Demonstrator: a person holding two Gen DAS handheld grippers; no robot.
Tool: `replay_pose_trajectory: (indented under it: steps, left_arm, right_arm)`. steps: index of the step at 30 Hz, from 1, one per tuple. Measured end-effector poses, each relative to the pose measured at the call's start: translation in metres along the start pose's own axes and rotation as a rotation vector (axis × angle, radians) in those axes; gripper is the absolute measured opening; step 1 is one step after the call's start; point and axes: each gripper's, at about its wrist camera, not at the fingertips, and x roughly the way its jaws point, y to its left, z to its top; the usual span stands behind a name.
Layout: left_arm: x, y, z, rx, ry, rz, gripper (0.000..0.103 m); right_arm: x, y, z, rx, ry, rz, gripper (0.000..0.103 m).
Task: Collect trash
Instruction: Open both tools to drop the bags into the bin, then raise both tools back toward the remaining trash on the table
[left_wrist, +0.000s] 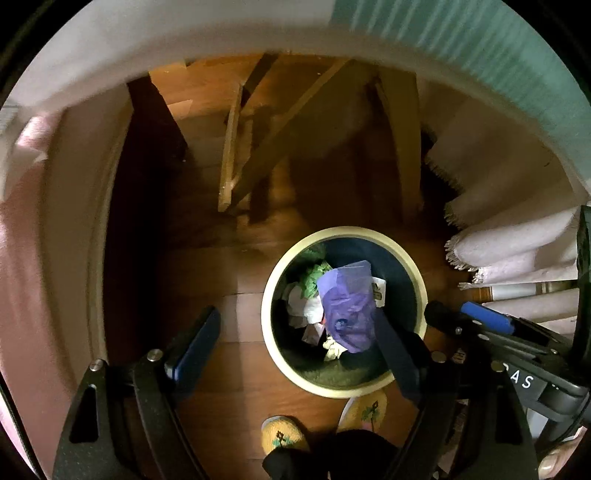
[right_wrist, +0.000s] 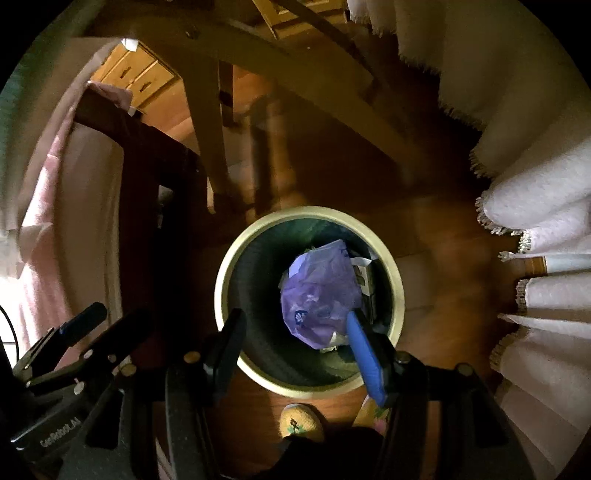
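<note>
A round bin with a cream rim (left_wrist: 384, 236) (right_wrist: 236, 251) stands on the wooden floor below both grippers. Inside lie a purple plastic bag (left_wrist: 347, 306) (right_wrist: 317, 291), green and white crumpled paper (left_wrist: 312, 277) and a small carton (right_wrist: 364, 275). My left gripper (left_wrist: 295, 328) is open and empty above the bin's left rim. My right gripper (right_wrist: 295, 325) is open and empty over the bin, its blue-padded finger (right_wrist: 364, 350) just beside the purple bag. The right gripper also shows in the left wrist view (left_wrist: 480, 321); the left gripper shows in the right wrist view (right_wrist: 107, 317).
Wooden table legs and braces (left_wrist: 258, 147) (right_wrist: 221, 122) stand behind the bin. A fringed white tablecloth (left_wrist: 517, 251) (right_wrist: 535, 206) hangs at the right, pink fabric (left_wrist: 22, 258) at the left. Yellow slippers (left_wrist: 284, 435) (right_wrist: 301, 421) are just before the bin.
</note>
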Motion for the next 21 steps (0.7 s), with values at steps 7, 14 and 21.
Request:
replay_pose_trajectory:
  steps: [7, 14, 21]
  left_arm:
    - [-0.064, -0.002, -0.01, -0.011, 0.015, 0.005, 0.084]
    - [-0.157, -0.004, -0.005, -0.024, -0.004, 0.007, 0.084]
    - [-0.258, -0.007, 0.01, -0.047, -0.071, -0.018, 0.084]
  right_arm:
    - [-0.055, 0.006, -0.011, 0.015, -0.014, 0.027, 0.057]
    - [-0.137, 0.035, -0.02, -0.019, -0.02, 0.056, 0.057]
    - [-0.227, 0.066, -0.02, -0.106, -0.072, 0.088, 0.057]
